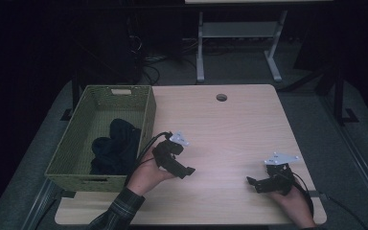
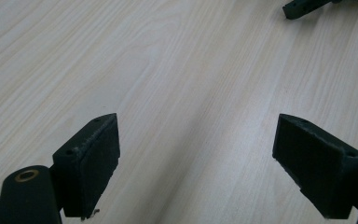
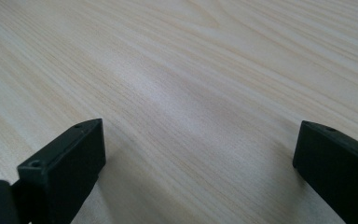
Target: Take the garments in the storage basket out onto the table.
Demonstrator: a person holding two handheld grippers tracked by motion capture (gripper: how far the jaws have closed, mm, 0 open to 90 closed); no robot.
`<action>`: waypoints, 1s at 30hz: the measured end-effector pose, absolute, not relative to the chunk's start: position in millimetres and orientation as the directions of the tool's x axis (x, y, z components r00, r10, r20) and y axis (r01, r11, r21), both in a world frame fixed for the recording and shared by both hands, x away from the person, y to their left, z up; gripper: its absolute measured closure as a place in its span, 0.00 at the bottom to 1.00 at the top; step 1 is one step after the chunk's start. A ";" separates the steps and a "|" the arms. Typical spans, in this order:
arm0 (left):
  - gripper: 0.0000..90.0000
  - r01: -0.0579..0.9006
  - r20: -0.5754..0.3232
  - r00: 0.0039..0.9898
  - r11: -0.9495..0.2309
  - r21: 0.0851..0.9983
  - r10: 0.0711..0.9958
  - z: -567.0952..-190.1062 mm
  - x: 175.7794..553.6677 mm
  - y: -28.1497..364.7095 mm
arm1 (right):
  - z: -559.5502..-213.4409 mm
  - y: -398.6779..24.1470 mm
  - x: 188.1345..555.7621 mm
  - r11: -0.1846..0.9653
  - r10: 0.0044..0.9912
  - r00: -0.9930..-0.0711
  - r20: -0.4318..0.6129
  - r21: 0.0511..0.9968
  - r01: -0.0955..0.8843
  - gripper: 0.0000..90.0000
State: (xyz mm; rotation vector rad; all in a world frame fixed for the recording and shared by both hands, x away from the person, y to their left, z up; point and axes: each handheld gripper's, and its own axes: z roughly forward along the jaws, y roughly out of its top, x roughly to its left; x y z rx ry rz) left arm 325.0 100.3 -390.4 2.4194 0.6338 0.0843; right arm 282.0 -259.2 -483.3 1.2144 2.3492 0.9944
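The dark cloth point(image 1: 116, 146) lies in the basket point(image 1: 146, 117), just left of the left gripper point(image 1: 184, 170); both grippers gape wide, empty.

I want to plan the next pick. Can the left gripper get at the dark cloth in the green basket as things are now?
Probably yes. The left gripper is open, holds nothing, and sits just right of the basket. The dark cloth lies uncovered inside, so only the basket wall must be cleared from above.

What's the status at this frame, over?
Left hand-held gripper open, empty, beside the basket. Right hand-held gripper open, empty, over bare table. Dark cloth in basket, untouched. Nothing in the way.
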 end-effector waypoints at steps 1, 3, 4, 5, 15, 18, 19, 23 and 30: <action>0.16 0.417 -0.090 0.886 -0.695 0.585 0.456 -388.5 327.1 101.0 | -483.3 -259.2 282.0 0.398 0.806 -0.590 0.036 0.705 0.587 0.02; 0.16 0.417 -0.095 0.887 -0.697 0.583 0.452 -386.7 329.0 101.4 | -483.3 -259.2 282.0 0.398 0.806 -0.590 0.036 0.705 0.587 0.02; 0.16 0.417 -0.095 0.887 -0.697 0.583 0.452 -386.7 329.0 101.4 | -483.3 -259.2 282.0 0.398 0.806 -0.590 0.036 0.705 0.587 0.02; 0.16 0.417 -0.095 0.887 -0.696 0.584 0.452 -385.7 330.0 101.6 | -483.3 -259.2 282.0 0.398 0.806 -0.590 0.037 0.704 0.588 0.02; 0.16 0.412 -0.103 0.893 -0.705 0.577 0.438 -368.3 338.3 106.8 | -483.3 -259.3 282.1 0.400 0.806 -0.591 0.035 0.704 0.587 0.02; 0.19 0.419 -0.107 0.889 -0.699 0.579 0.444 -366.5 339.3 107.8 | -483.3 -259.3 282.1 0.400 0.806 -0.591 0.035 0.704 0.587 0.02; 0.21 0.415 -0.114 0.894 -0.706 0.574 0.433 -363.4 341.3 110.0 | -483.3 -259.3 282.1 0.400 0.806 -0.591 0.035 0.704 0.587 0.02; 0.22 0.425 -0.123 0.892 -0.713 0.558 0.436 -358.6 343.3 111.5 | -483.3 -259.3 282.1 0.400 0.805 -0.592 0.035 0.704 0.587 0.02; 0.23 0.429 -0.117 0.891 -0.727 0.536 0.439 -350.9 346.2 115.1 | -483.2 -259.3 282.1 0.400 0.806 -0.591 0.035 0.704 0.587 0.02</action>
